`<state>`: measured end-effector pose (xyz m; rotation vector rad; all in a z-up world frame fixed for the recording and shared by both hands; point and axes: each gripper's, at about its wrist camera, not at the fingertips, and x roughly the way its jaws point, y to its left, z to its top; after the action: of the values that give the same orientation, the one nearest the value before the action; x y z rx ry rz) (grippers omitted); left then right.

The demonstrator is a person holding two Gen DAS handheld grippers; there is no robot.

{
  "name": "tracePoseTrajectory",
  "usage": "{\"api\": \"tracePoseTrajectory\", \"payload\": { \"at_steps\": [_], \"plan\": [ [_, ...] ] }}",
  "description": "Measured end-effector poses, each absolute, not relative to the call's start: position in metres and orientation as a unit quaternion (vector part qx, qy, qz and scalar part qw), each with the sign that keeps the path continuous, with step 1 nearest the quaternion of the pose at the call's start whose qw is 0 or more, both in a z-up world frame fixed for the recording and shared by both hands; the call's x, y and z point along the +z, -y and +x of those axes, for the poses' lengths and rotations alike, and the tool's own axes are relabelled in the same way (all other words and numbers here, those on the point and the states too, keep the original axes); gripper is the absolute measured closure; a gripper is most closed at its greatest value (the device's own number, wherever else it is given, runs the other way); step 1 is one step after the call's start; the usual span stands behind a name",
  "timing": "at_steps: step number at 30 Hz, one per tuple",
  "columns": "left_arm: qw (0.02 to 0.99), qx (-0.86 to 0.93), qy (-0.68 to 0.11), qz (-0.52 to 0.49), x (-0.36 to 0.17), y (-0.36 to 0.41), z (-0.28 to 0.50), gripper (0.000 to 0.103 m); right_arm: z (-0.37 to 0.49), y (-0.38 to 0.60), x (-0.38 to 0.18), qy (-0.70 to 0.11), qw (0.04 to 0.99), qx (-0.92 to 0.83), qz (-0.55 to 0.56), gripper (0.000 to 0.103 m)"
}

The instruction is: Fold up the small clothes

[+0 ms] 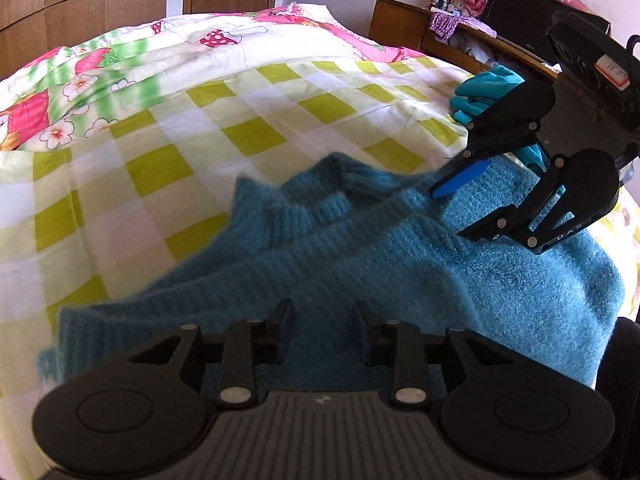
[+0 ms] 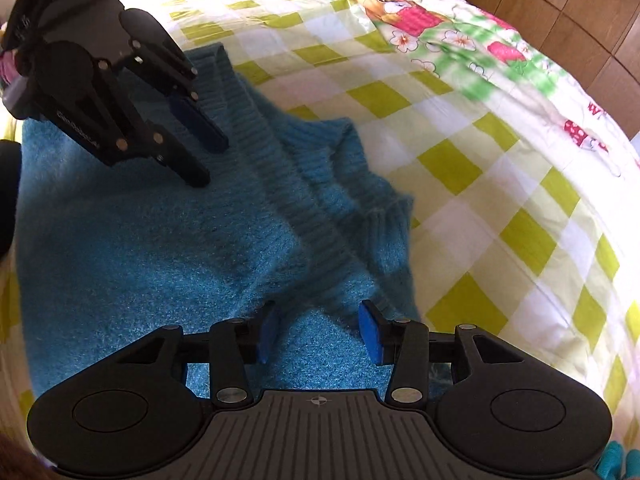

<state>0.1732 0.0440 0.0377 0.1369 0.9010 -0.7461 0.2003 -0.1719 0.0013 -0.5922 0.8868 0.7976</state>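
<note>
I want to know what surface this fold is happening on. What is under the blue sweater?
The blue sweater lies on a yellow-green checked sheet, which shows all around it. A flowered quilt lies further back. What is directly beneath the sweater is covered by the knit.

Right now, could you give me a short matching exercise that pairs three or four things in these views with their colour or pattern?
Things:
1. sweater
2. bedsheet
3. quilt
4. pads of the right gripper

Colours or patterns:
A. yellow-green and white checks
B. solid blue
C. fuzzy teal knit
D. pink, green and white cartoon print

Pairs: 1-C, 2-A, 3-D, 4-B
</note>
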Motion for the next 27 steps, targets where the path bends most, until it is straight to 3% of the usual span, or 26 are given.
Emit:
{"api": "tracePoseTrajectory", "payload": {
  "at_steps": [7,9,12,17,21,27],
  "plan": [
    [0.836,-0.345,-0.424,0.049,0.037,-0.053,0.18,0.056,0.202,0.174,-0.004,-0.439,0.762,0.372,-0.297,0.065],
    [0.84,-0.338,-0.421,0.052,0.039,-0.052,0.18,0.056,0.199,0.167,-0.005,-0.452,0.755,0.366,-0.303,0.086],
    [0.856,-0.321,-0.4,0.064,0.045,-0.053,0.177,0.056,0.186,0.161,0.003,-0.449,0.762,0.336,-0.324,0.097],
    [0.897,-0.26,-0.355,0.036,0.05,-0.065,0.175,0.053,0.192,0.193,0.026,-0.432,0.836,0.241,-0.236,0.099],
    [0.894,-0.228,-0.378,0.077,0.019,-0.057,0.175,0.048,0.197,0.191,-0.015,-0.425,0.863,0.185,-0.203,0.099],
    [0.912,-0.213,-0.349,0.021,0.066,-0.076,0.159,0.048,0.19,0.204,-0.008,-0.404,0.887,0.161,-0.158,0.098]
  ]
}}
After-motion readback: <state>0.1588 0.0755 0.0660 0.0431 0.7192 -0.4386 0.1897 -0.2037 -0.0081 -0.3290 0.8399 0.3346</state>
